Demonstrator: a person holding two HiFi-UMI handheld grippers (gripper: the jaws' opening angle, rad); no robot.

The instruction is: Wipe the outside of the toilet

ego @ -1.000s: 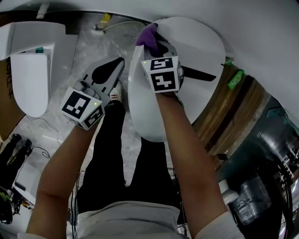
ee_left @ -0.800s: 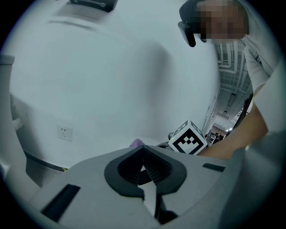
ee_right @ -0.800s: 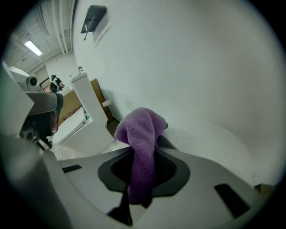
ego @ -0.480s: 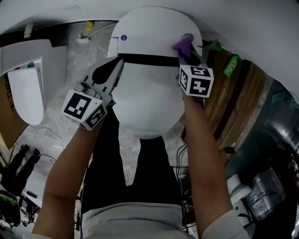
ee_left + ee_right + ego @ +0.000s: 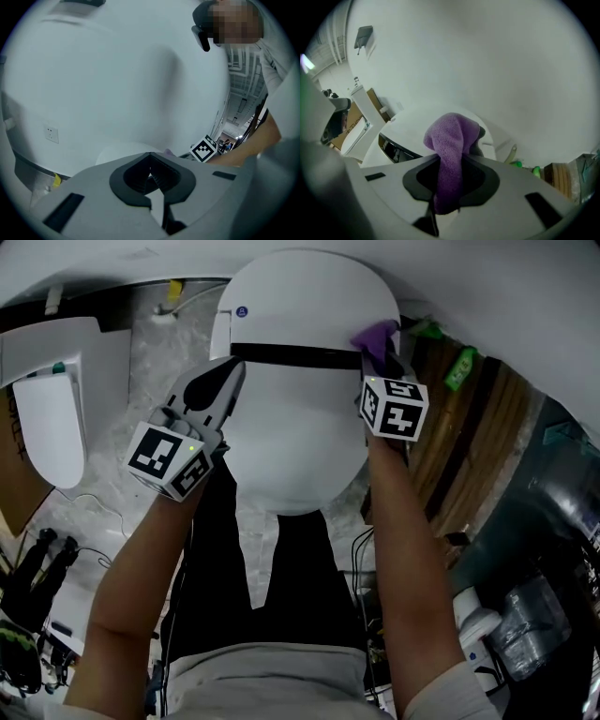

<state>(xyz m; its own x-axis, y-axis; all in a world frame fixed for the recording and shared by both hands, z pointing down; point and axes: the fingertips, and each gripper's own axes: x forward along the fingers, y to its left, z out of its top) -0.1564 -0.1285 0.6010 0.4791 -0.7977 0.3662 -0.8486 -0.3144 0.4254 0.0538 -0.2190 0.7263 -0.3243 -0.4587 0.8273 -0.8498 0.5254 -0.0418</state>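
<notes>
The toilet [image 5: 298, 427] meets the purple cloth [image 5: 376, 335], pinched in the right claw [image 5: 382, 357], at its right rear for wiping; the left claw [image 5: 231, 377] hangs closed and empty.

Glossy smooth white toilet [image 5: 300, 381], fuzzy purple cloth [image 5: 452, 154], veined marble-look floor [image 5: 150, 362]

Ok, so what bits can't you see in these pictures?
- Head view: where the purple fleecy cloth meets the white toilet; the right gripper covers it.
- Head view: the toilet's lower outside; its lid and the person's legs hide it.
- Head view: small blue round mark; too small to read.
</notes>
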